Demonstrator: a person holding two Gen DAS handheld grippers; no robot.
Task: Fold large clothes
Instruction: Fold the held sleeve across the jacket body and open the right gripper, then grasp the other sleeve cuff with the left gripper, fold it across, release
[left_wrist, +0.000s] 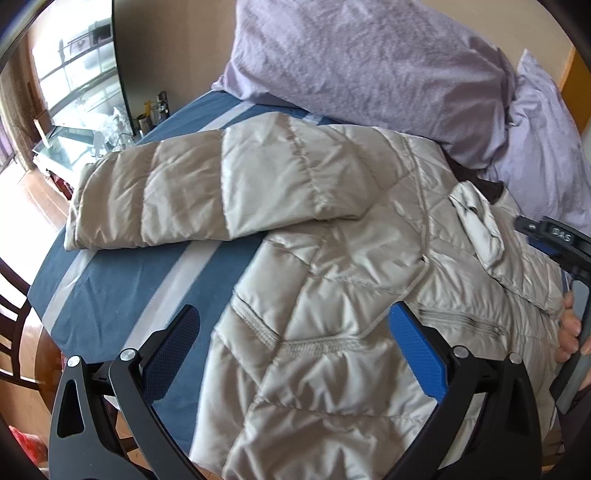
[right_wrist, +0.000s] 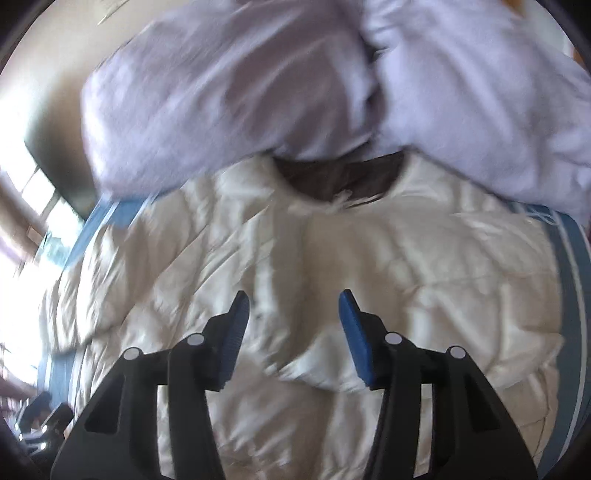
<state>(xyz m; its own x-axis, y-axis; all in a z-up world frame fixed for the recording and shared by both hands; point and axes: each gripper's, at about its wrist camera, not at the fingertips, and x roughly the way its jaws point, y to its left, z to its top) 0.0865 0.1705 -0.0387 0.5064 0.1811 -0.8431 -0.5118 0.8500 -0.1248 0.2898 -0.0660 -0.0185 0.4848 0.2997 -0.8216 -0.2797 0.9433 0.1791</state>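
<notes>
A blue striped sheet (left_wrist: 110, 280) covers the bed. On it lies a pale quilted jacket (left_wrist: 332, 295), spread flat, its sleeve (left_wrist: 207, 192) stretched toward the sheet's left edge. The jacket's dark collar (right_wrist: 343, 177) meets the lilac pillows (left_wrist: 369, 66) along the far edge. The left gripper (left_wrist: 295, 350) hangs over the jacket's near part, jaws wide apart, with nothing between its blue pads. Near the right edge a hand (left_wrist: 570, 332) holds the other tool's handle. The right gripper (right_wrist: 294, 336) is poised over the jacket's middle, jaws apart and gripping nothing; that view is blurred.
</notes>
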